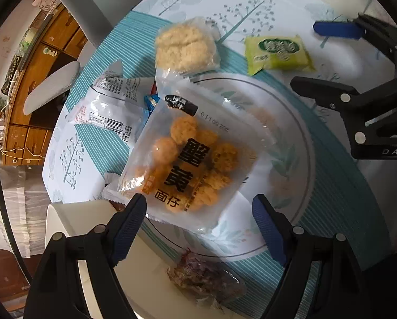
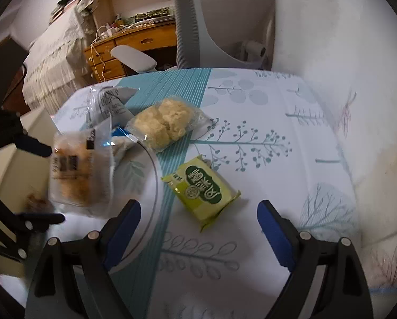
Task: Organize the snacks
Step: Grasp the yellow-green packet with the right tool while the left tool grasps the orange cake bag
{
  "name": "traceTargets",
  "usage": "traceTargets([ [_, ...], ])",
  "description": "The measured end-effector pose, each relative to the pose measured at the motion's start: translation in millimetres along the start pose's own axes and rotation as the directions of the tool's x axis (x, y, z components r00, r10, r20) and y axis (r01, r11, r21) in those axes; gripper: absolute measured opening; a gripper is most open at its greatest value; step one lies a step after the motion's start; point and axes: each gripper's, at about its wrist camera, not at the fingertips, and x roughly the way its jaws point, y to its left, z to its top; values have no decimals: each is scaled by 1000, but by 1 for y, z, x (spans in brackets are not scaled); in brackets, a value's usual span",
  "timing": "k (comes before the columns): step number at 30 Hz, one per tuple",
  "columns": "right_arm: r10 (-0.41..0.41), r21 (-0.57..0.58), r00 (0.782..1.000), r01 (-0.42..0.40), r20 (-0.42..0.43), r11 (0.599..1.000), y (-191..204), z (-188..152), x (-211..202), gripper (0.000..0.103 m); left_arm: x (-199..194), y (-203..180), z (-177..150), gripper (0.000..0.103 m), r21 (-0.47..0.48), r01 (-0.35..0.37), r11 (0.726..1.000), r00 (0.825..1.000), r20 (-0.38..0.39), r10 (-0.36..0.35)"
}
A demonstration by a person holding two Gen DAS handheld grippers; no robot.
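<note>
In the left wrist view, the left gripper [image 1: 199, 207] is seen wide open and empty at the bottom, over an orange snack bag [image 1: 190, 159] on a plate [image 1: 304, 143] at centre, while in the right wrist view the right gripper [image 2: 199, 216] is held wide open, empty, just below a green packet [image 2: 202, 190] on the tablecloth [image 2: 278, 111] at centre.

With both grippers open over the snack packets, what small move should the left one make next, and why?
Probably lower the left gripper a little further and close on the orange snack bag. Its jaws stand open on either side of the bag's near edge without pinching it, and the bag lies across the plate. The right gripper is open before the green packet.
</note>
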Motion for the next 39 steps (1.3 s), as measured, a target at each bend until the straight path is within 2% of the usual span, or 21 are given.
traceTargets([
  [4, -18, -51, 1000, 19, 15, 999, 5, -2, 10, 90, 9, 1, 5, 84, 7, -11, 1000, 1000, -13, 11],
  [8, -10, -48, 1000, 11, 26, 999, 8, 0, 17, 85, 14, 3, 11, 84, -1, -24, 1000, 1000, -16, 24],
  [13, -21, -52, 999, 22, 24, 998, 14, 4, 25, 83, 22, 8, 15, 87, 2, -37, 999, 999, -9, 37],
  [15, -30, -59, 999, 31, 18, 998, 16, 4, 28, 81, 23, 8, 15, 87, -2, -38, 999, 999, -3, 38],
  [17, -32, -59, 999, 33, 9, 998, 18, 3, 30, 70, 23, 8, 16, 87, -7, -33, 999, 999, 1, 33],
  [20, -34, -63, 999, 34, 3, 997, 18, 3, 32, 65, 23, 10, 16, 87, -13, -28, 1000, 999, 20, 28],
  [24, -31, -71, 1000, 31, 2, 997, 20, 3, 31, 60, 22, 13, 14, 80, -40, -16, 999, 999, 33, 18],
  [26, -33, -65, 999, 32, -3, 997, 19, 3, 31, 49, 22, 17, 12, 75, -59, -7, 998, 999, 40, 10],
  [30, -15, -58, 1000, 14, -16, 998, 18, 3, 29, 47, 17, 17, 8, 67, -89, 2, 996, 999, 48, 3],
  [39, 24, -47, 997, -28, -70, 998, 16, 1, 22, 46, 3, 2, 0, 60, -159, 33, 987, 998, 56, -24],
])
